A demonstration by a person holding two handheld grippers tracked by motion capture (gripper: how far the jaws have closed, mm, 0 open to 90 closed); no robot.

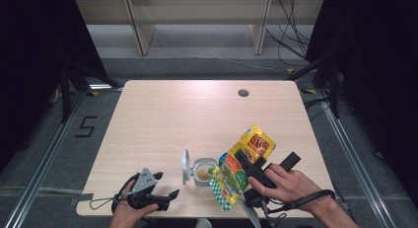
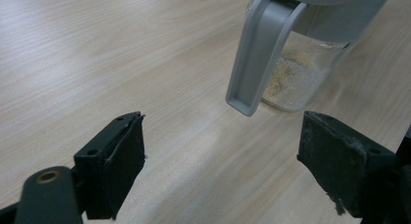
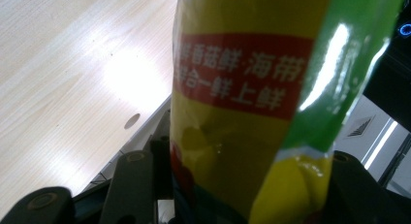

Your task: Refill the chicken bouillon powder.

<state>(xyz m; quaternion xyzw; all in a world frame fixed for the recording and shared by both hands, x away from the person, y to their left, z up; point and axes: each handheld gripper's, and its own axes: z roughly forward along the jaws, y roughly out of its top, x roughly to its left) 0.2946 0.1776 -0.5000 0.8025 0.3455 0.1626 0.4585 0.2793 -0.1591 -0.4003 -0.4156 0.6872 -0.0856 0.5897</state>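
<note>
**A:** From above, where does everything sit?

**B:** Near the desk's (image 1: 162,114) near edge. A jar (image 1: 204,171) stands right of centre with its grey lid (image 1: 186,166) flipped open to the left. The right gripper (image 1: 246,164) holds a yellow and green pouch (image 1: 240,168) tilted over it, the pouch's low end just beside the jar mouth. The left gripper (image 1: 165,191) lies low at the near left, apart from the jar, jaws spread.

**A:** And the left gripper view?

**B:** Its jaws stand wide with nothing between them, bare wood below. Just beyond them the jar (image 2: 298,76) shows a thin layer of yellowish powder at the bottom, something the high view barely hints at. The lid (image 2: 254,54) hangs down in front of it.

**A:** The right gripper view?

**B:** The pouch (image 3: 242,103) is clamped between the jaws. Its red band with white print is readable here. The jar is hidden behind it.

**A:** What could go wrong?

**B:** I'd guess a spill. Nothing steadies the jar, so a nudge from the pouch could tip it. The pouring hand can't see the mouth past the pouch, so powder may land on the desk.
</note>
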